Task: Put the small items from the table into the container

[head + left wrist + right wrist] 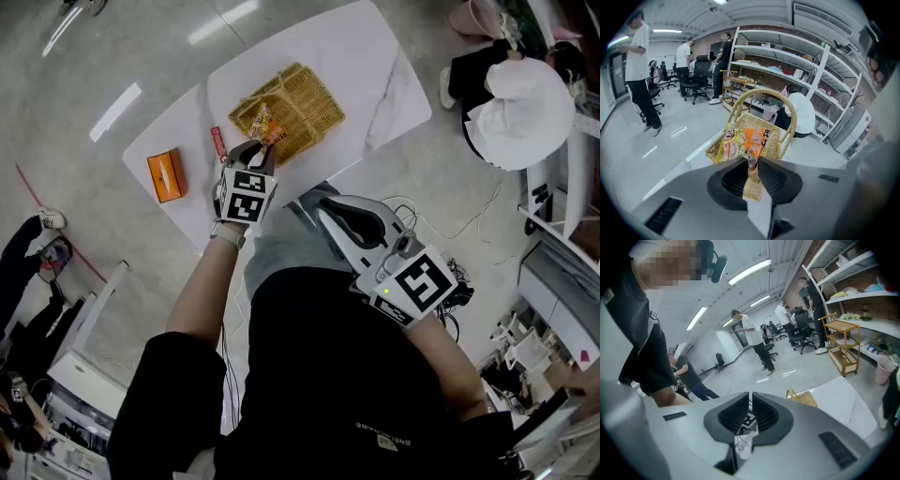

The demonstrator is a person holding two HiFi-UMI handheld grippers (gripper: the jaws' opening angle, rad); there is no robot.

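Observation:
An orange snack packet hangs over the near edge of the wicker basket, pinched by one corner in my left gripper. In the left gripper view the packet fills the space above the jaws, with the handled basket right behind it. On the white table lie an orange box and a small red item left of the basket. My right gripper sits back at the table's near edge, jaws together and empty.
The basket and the table show past the right jaws. Several people stand or sit around the room, one crouched in white at the table's far right. Shelving and office chairs stand beyond.

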